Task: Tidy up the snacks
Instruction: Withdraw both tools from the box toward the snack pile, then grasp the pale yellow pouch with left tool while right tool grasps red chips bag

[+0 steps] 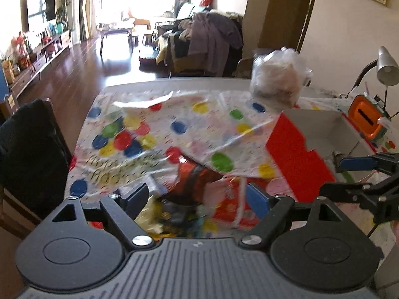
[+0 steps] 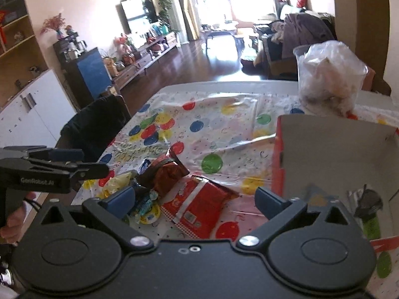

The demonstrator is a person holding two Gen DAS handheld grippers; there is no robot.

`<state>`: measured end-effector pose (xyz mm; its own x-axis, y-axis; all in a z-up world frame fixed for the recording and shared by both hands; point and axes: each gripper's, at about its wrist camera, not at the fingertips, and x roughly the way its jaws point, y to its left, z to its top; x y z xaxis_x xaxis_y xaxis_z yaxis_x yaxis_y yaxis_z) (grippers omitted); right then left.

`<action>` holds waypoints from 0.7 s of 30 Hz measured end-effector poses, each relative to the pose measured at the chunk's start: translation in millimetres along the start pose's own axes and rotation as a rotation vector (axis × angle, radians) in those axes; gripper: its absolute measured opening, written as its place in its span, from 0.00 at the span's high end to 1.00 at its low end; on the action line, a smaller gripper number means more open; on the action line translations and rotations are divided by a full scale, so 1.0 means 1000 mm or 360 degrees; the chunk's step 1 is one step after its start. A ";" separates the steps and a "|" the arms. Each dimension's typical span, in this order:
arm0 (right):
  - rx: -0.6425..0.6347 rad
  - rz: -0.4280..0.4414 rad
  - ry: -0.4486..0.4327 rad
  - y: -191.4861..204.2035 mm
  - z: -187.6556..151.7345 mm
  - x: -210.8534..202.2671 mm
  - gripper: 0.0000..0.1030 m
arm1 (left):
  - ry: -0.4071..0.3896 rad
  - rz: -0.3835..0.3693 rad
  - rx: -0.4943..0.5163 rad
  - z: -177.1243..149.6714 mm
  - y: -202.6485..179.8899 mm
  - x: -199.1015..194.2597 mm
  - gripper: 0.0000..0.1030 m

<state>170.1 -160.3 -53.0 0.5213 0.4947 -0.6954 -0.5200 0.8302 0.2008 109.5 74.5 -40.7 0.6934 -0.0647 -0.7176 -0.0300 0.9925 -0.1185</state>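
Both tools, left tool (image 1: 197,196) and right tool (image 2: 195,198), gape empty over my worktop (image 2: 224,87). Red snack packet (image 2: 199,206) lies between the right fingers; red box (image 2: 324,154) stands at three o'clock.

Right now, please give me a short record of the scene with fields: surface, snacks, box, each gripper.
surface: table with balloon-print cover
snacks: flat red packet, dark red foil bag, small wrapped candies, loose on the cover
box: red cardboard box, open top, right of the snacks
bag: clear plastic bag behind the box
left gripper: open, nothing gripped, above the snacks
right gripper: open, nothing gripped, above the red packet
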 end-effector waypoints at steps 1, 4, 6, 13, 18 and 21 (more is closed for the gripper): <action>0.0011 -0.0012 0.0012 0.004 0.000 0.006 0.00 | 0.0015 0.0008 -0.0010 -0.002 0.007 0.002 0.17; 0.0072 -0.0050 0.0064 0.012 -0.001 0.027 0.00 | 0.0081 0.0016 -0.0056 -0.007 0.029 0.011 0.17; 0.0108 -0.0079 0.0097 0.016 -0.002 0.040 0.00 | 0.0137 0.0015 -0.0102 -0.010 0.044 0.019 0.17; 0.0270 -0.0136 0.0227 0.022 0.000 0.081 0.00 | 0.0344 0.0024 -0.0276 -0.019 0.083 0.055 0.17; 0.0307 -0.0230 0.0289 0.022 0.000 0.106 0.00 | 0.0425 -0.0030 -0.0356 -0.022 0.095 0.073 0.17; 0.0330 -0.0294 0.0318 0.020 -0.001 0.122 0.00 | 0.0471 -0.0050 -0.0425 -0.022 0.101 0.083 0.17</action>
<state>222.7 -83.8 -135.2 0.4402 0.2879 -0.8505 -0.2696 0.9459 0.1806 148.4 167.3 -127.7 0.4608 -0.1603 -0.8729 -0.2253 0.9302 -0.2898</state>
